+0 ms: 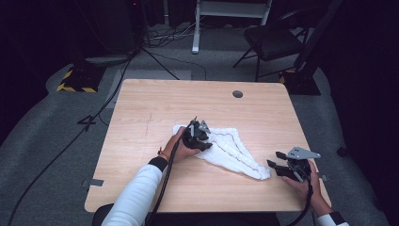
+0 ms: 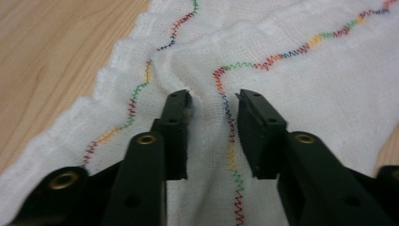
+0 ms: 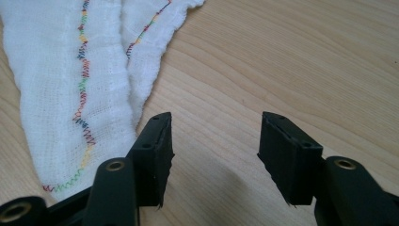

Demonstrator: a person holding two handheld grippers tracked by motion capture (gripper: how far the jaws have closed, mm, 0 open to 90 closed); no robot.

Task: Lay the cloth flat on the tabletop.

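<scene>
Down at the near edge of the light wooden table, a white-sleeved forearm came in first, carrying the left gripper onto the white gauze cloth with wavy rainbow stitching. That cloth lay rumpled about the middle of the tabletop, tapering to a point toward the near right corner.

From the left gripper view, the black jaws straddled a raised pleat of the cloth, one pad on each side of the stitched line. The left pad looked to be touching the fabric; the right one stood just clear, so I called it a partly closed pinch with nothing clamped yet.

Over to the right, the right gripper hovered near the table's right edge, just beside the cloth's pointed tip. In the right gripper view, its jaws gaped wide over bare wood, the cloth lying off to one side. It held nothing.

Judging by the weave, this was light, limp stuff: no stiffness, it would sag and drape the moment it lifted, and a thin single layer could slip out of flat pads. Best bet, I reckoned, was a bunched fold or the frilled, stitched hem, where the fabric was thicker; the pointed tip suited the right gripper.
</scene>
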